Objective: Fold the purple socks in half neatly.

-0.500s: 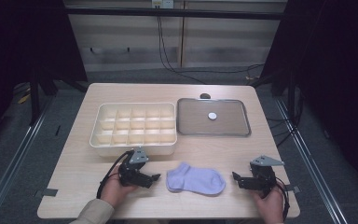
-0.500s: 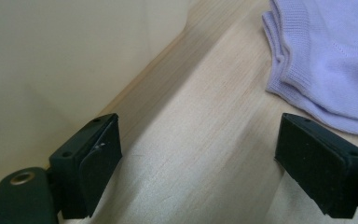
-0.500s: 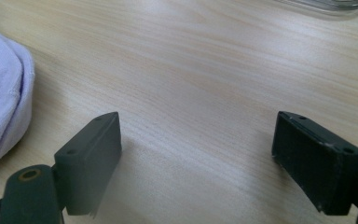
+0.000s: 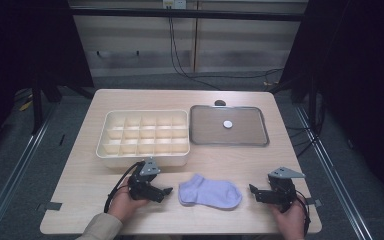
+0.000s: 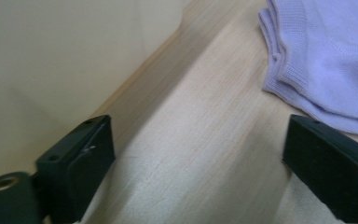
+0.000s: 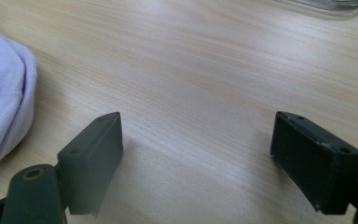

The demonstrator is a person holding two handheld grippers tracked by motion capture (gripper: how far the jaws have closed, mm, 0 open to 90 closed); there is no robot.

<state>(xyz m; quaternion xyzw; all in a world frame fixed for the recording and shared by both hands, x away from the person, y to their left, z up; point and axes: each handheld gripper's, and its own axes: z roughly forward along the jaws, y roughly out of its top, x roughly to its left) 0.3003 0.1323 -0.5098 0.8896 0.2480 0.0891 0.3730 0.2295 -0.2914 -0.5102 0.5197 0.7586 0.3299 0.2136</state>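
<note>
Tabletop (image 4: pixel 230 160) scene: lilac sock (image 4: pixel 210 192) lies flat between left gripper (image 4: pixel 166 191) and right gripper (image 4: pixel 252 192), outside both pairs of open, empty jaws.

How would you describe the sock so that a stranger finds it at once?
On the wooden table, look at the near edge, in front of the cream divided box. Between the two grippers lies the sock, flat; it is the one soft, lilac thing there.
</note>
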